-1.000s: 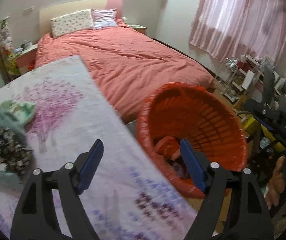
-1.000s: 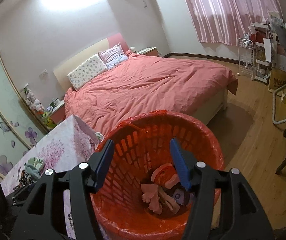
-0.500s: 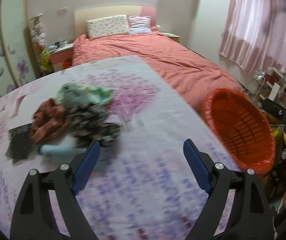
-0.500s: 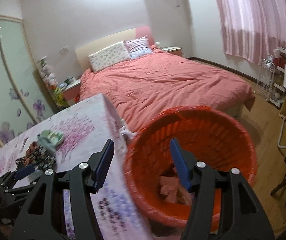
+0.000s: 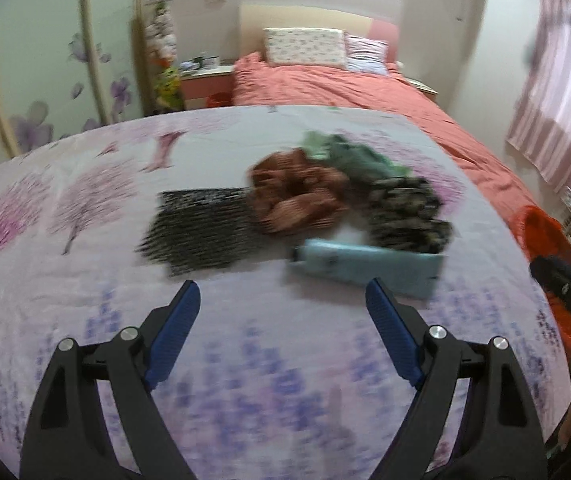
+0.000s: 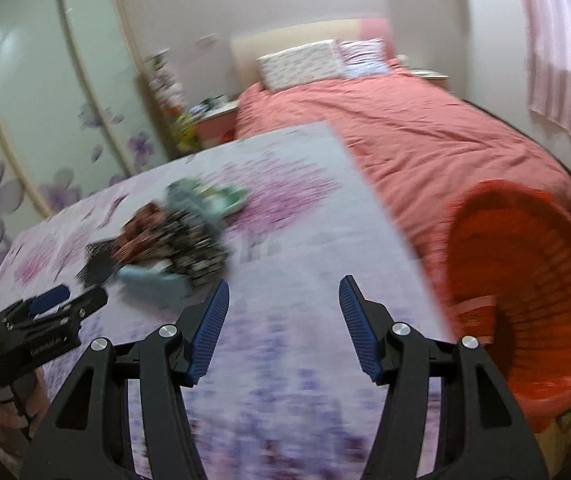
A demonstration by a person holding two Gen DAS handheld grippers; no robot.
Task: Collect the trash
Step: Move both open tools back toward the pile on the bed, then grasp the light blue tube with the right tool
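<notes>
Seen only from the left wrist: the flat black-and-white speckled wrapper (image 5: 201, 230) spread whole, the brown crumpled bag (image 5: 295, 196) beside it, the pale blue packet (image 5: 369, 266) in full length; of the orange basket (image 5: 541, 224) just a sliver at the right edge. Seen only from the right wrist: that orange basket (image 6: 533, 280) open and wide off the right edge of the table, a pink scrap (image 6: 475, 312) inside it, and the left gripper (image 6: 51, 300) low at the left, held in a hand (image 6: 1, 412); the trash here bunched into one blurred heap (image 6: 165, 240) on the lilac floral cloth (image 6: 293, 248). Lying flat on the cloth (image 5: 85, 208), the pale blue packet, long axis across the frame, narrow capped end toward the left, wide end toward the right, touching the dark patterned wrapper (image 5: 405, 216) behind it; green crumple (image 5: 345, 156) farthest back. Left gripper (image 5: 281, 312) spread wide, nothing between the blue pads (image 5: 173, 332), just short of the packet. Right gripper (image 6: 283, 304) parted about halfway, empty, over bare cloth between heap and basket.
</notes>
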